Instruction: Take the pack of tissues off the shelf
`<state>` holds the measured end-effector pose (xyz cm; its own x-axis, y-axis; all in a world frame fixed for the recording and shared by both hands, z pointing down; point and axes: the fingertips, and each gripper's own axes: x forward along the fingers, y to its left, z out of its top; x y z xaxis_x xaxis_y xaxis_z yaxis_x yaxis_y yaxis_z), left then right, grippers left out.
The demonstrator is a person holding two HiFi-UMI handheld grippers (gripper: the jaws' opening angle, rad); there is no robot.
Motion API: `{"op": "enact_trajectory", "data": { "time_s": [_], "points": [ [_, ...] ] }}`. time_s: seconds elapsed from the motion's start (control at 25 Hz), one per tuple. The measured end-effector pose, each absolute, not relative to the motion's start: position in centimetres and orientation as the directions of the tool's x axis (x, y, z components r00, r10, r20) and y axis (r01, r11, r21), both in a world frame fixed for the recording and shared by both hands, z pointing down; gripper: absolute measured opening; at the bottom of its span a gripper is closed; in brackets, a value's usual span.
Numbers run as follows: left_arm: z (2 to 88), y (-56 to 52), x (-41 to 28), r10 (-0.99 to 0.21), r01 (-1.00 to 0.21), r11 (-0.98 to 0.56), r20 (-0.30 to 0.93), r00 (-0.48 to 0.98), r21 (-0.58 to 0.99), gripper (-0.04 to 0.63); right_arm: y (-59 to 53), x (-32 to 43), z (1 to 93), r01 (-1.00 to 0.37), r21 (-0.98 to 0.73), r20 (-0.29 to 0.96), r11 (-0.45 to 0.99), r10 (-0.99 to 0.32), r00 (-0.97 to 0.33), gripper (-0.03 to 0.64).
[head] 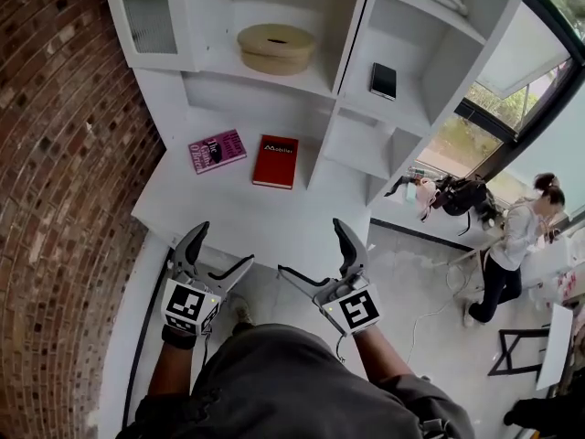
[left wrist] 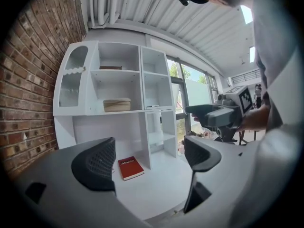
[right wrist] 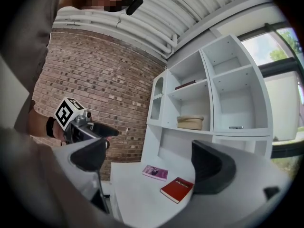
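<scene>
A white shelf unit [head: 334, 94] stands over a white desk top [head: 228, 213]. I cannot pick out a tissue pack for certain. A small dark flat pack [head: 383, 80] lies in the right-hand compartment, and a white object [head: 448, 0] lies on the shelf above it. A round tan box [head: 276, 48] sits on the middle shelf. My left gripper [head: 222, 247] and right gripper [head: 313, 248] hang side by side before the desk's front edge, both open and holding nothing. The left gripper [left wrist: 149, 158] and the right gripper [right wrist: 149, 160] each show wide-apart jaws.
A red book [head: 275, 161] and a purple book [head: 218, 150] lie on the desk top under the shelves. A brick wall [head: 64, 154] runs along the left. To the right are a window, bags [head: 448, 193] on a ledge and a standing person [head: 512, 245].
</scene>
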<state>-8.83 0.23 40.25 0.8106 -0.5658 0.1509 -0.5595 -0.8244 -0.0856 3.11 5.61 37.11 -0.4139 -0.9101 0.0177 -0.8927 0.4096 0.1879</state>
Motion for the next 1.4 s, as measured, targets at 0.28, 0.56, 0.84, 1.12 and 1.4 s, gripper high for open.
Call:
{"op": "enact_trajectory", "data": {
  "time_s": [0.28,0.56,0.84,1.12,1.4],
  "points": [
    [38.8,-7.6,-9.1,-0.513,-0.507,-0.858,0.136,0.848,-0.078,0.449,-1.5,2.8,35.4,-0.916,0.200,0.005,0.347,-0.935,-0.354,0.563],
    [38.6,-13.5,-9.8,-0.454,-0.448,-0.891,0.133,0.881,-0.069,0.449,-6.3,2.2,35.7,-0.941,0.195,0.028,0.277,-0.960,-0.277,0.563],
    [38.7,-16.8,-9.3,-0.417,-0.414,-0.909,0.123,0.901,-0.045,0.449,-9.4,2.0,35.4,-0.946,0.193,0.032,0.260,-0.965,-0.259,0.563],
    [38.8,-19.7,-7.6,-0.428,-0.427,-0.904,0.129,0.894,-0.039,0.449,-12.6,3.8,35.1,-0.943,0.185,0.046,0.278,-0.960,-0.275,0.563],
    [36.5,-25.2,-3.8,-0.425,-0.417,-0.905,0.133,0.896,-0.081,0.449,-18.4,7.9,33.0,-0.948,0.146,0.058,0.284,-0.959,-0.279,0.561]
  ]
}}
